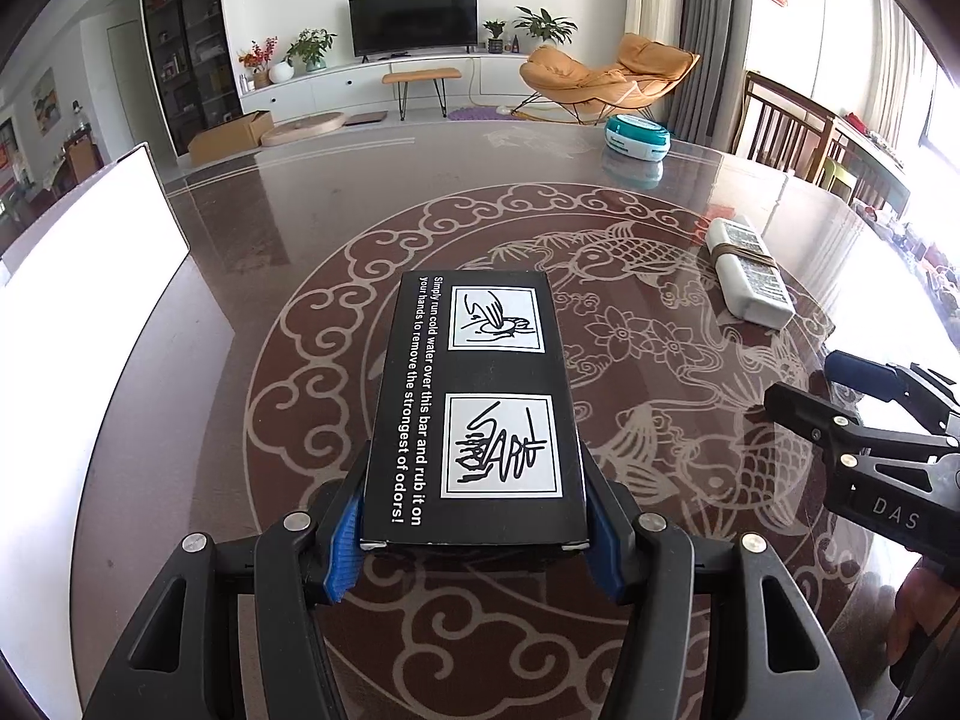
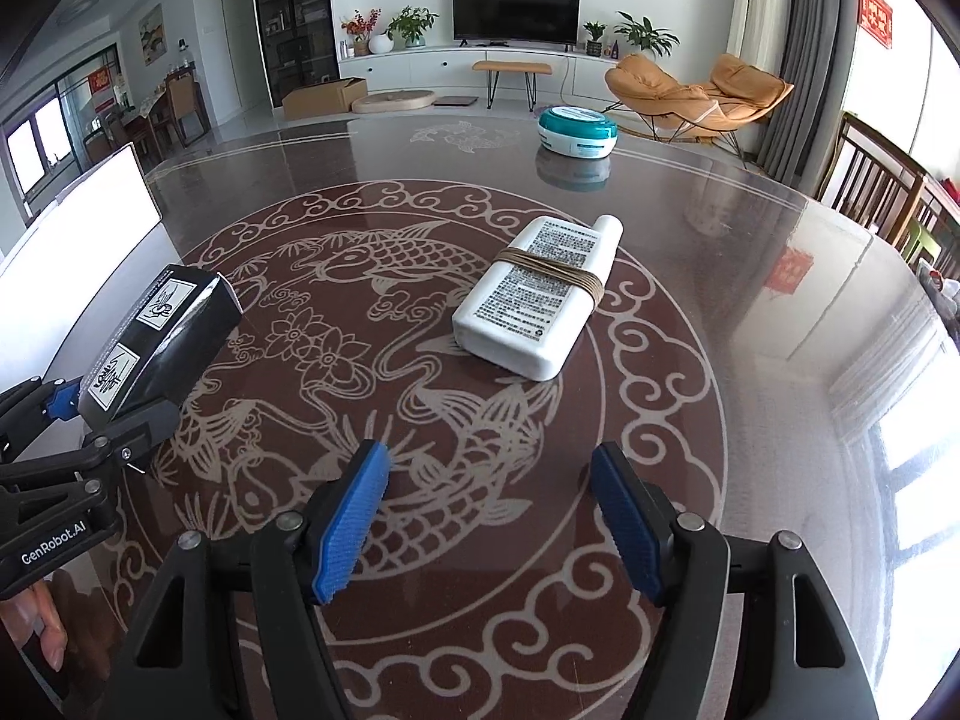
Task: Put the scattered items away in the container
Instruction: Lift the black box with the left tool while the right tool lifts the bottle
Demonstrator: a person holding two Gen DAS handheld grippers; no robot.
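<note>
- The table (image 2: 750, 276), dark and glossy with a pale fish-and-cloud pattern, fills both of my views; three loose items are in sight.
- At the left edge of the table stands a white container (image 1: 90, 276). It is blown out by the light, so I cannot make out its rim or interior, and the frame cuts it off.
- My left gripper (image 1: 474, 516) is clamped on the black box (image 1: 474, 408), blue pads pressing its two long sides near the end closest to me. The box is lifted clear of the table, and points away from me. I judge this to be the carry step: this box is on its way to the container on my left.
- Next for that hand: bring the box over the container's opening and only then let go. Since I cannot see the opening, I would be placing it half blind.
- My right gripper (image 2: 489, 516) has its fingers spread apart with nothing between them. It points toward the white bottle (image 2: 534, 294), which lies flat ahead, wound with brown bands around its middle, well apart from my fingertips.
- Next for that hand: reach forward and close across the bottle's narrower width.
- A teal-and-white round tin (image 2: 577, 129) sits near the far table edge, untouched; its label is too small to read.
</note>
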